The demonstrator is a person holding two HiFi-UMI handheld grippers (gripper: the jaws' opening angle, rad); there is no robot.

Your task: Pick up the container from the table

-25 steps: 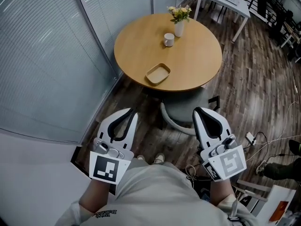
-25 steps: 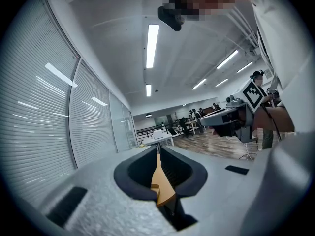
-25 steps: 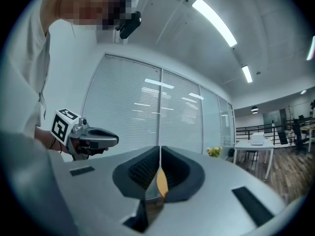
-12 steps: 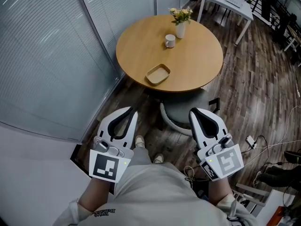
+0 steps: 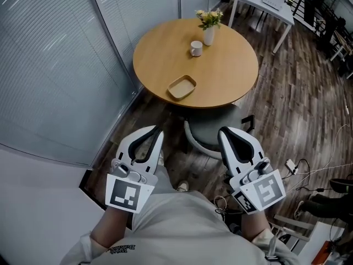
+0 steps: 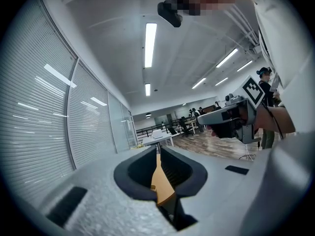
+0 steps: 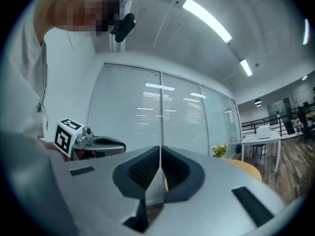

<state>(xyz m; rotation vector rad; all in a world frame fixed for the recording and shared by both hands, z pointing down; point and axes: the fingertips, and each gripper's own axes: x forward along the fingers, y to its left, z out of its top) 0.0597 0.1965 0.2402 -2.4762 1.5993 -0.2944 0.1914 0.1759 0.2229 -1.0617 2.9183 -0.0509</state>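
The container [image 5: 182, 87], a shallow tan tray, lies near the front edge of the round wooden table [image 5: 220, 73]. My left gripper [image 5: 158, 130] and right gripper [image 5: 222, 130] are held level side by side over the floor, well short of the table. Both are shut with nothing in them. In the left gripper view the left gripper [image 6: 157, 150] has its jaws together, with a sliver of the table [image 6: 160, 183] showing between them. In the right gripper view the right gripper [image 7: 160, 149] has its pads meeting.
A white mug [image 5: 196, 48] and a vase of flowers [image 5: 208, 29] stand on the table's far side. A grey chair [image 5: 203, 134] is tucked under the near edge. A blinds-covered glass wall [image 5: 60, 65] runs along the left. A white desk [image 5: 265, 1] stands beyond, and cables [image 5: 295, 167] lie on the floor.
The person's foot has stepped forward below the grippers and the view has shifted a little. Both grippers have stayed shut and nearly in place.
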